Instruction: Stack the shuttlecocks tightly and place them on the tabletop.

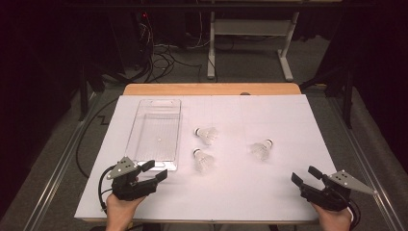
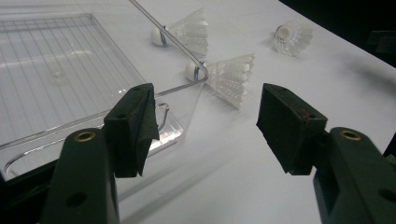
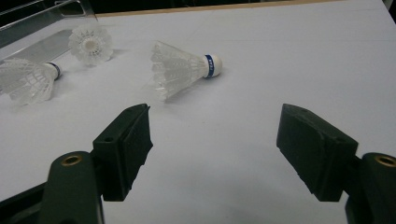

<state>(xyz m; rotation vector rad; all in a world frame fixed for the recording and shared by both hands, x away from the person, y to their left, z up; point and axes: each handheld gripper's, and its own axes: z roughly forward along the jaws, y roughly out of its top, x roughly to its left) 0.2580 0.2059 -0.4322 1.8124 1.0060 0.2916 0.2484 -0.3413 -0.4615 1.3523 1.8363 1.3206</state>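
Note:
Three white shuttlecocks lie on the white table sheet. One [image 1: 206, 135] [image 2: 187, 32] [image 3: 91, 44] rests beside the clear plastic tray [image 1: 156, 134] [image 2: 56, 93]. A second [image 1: 203, 161] [image 2: 229, 77] [image 3: 25, 81] lies just nearer, off the tray's near right corner. The third [image 1: 261, 149] [image 2: 292, 37] [image 3: 180, 70] sits alone further right. My left gripper [image 1: 155, 171] [image 2: 208, 112] is open at the tray's near right corner, nothing between its pads. At the front right, my right gripper [image 1: 305, 174] [image 3: 215, 126] stands open and empty, facing the third shuttlecock.
The tray holds nothing and reaches toward the wooden table edge [image 1: 211, 89] at the back. Beyond the table stand a white desk frame [image 1: 250, 29] and loose cables [image 1: 159, 53] on the floor. Bare sheet lies between the two grippers.

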